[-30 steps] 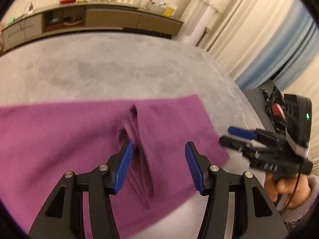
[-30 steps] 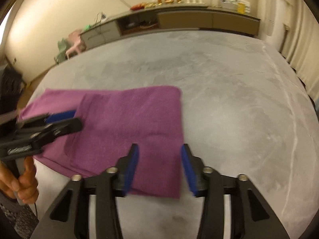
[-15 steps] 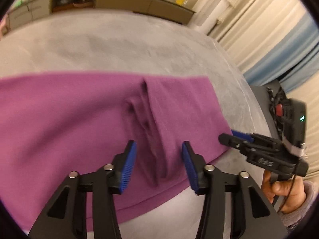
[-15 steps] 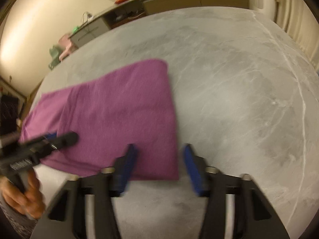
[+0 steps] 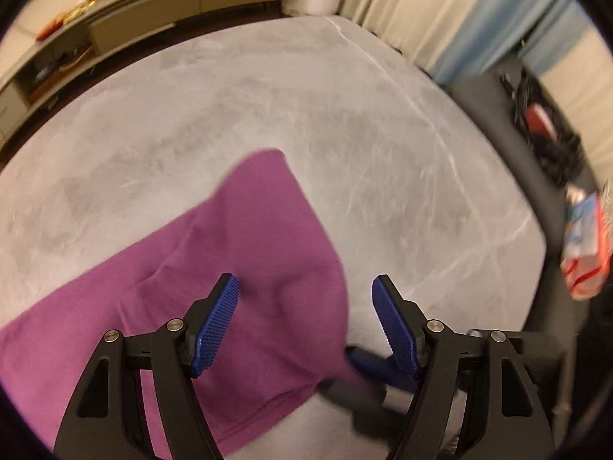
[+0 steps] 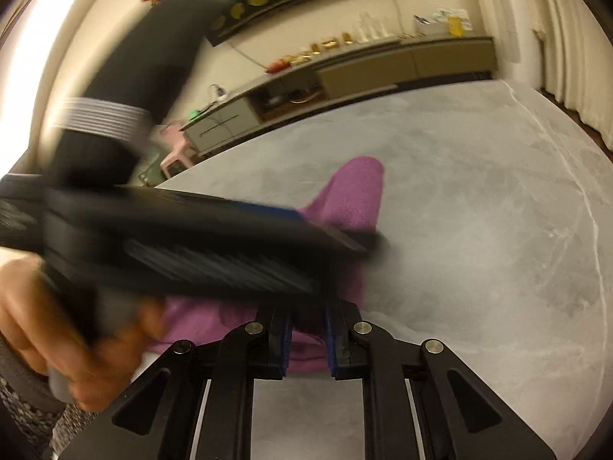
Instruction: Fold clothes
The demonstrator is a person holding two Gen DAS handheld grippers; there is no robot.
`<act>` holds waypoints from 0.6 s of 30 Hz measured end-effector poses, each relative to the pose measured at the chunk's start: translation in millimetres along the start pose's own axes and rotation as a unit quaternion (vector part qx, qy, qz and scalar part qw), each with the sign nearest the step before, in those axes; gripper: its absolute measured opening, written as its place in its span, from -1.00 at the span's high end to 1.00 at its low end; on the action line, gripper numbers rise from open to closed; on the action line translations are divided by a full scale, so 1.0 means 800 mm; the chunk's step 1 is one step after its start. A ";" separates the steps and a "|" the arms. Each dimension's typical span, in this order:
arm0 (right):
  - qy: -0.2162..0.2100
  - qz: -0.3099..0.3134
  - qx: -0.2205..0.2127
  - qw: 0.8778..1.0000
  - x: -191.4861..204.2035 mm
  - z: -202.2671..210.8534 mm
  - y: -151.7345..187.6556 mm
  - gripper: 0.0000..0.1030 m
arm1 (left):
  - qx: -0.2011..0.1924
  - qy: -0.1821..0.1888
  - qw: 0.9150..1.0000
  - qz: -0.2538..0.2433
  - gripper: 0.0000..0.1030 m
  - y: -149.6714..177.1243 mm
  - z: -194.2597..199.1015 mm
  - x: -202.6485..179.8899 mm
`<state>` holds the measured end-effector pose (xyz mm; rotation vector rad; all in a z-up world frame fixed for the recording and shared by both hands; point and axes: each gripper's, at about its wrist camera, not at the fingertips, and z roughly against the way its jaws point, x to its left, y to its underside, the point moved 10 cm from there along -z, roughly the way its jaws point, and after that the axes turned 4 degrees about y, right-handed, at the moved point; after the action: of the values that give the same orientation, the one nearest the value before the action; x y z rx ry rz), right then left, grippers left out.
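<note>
You worked over a wide grey marbled table (image 5: 345, 122), with a long low sideboard (image 6: 402, 65) against the wall beyond its far edge and pale curtains (image 5: 440, 11) past its right edge. The purple garment (image 5: 237, 268) lay near the near edge. Your left gripper (image 5: 306, 306), jaws just spread wide, hung empty above it, while your right gripper (image 6: 308, 339), jaws just closing, pinched its near hem.

Left tongs (image 5: 304, 320) just opened wide; right tongs (image 6: 308, 339) just closed, pinching
</note>
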<state>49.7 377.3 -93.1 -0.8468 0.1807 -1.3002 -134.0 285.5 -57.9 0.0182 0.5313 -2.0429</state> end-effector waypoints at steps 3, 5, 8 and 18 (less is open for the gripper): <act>-0.021 0.006 0.009 1.000 0.012 -0.007 0.001 0.76 | -0.011 -0.015 1.000 -0.010 0.57 0.015 0.009 0.007; -0.057 0.010 0.004 0.998 0.026 -0.001 -0.003 0.67 | -0.052 -0.002 0.999 0.012 0.62 0.019 0.041 0.018; -0.137 0.001 -0.018 0.990 0.051 0.026 -0.017 0.36 | -0.121 0.051 0.987 0.091 0.63 0.043 0.108 0.068; -0.098 0.076 0.054 0.991 0.106 -0.063 0.011 0.30 | -0.123 0.044 0.966 0.224 0.62 0.183 0.107 0.240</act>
<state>53.7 279.1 -105.9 -0.8455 0.0174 -1.0666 -93.2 33.4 -77.2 0.0746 0.7603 -1.5312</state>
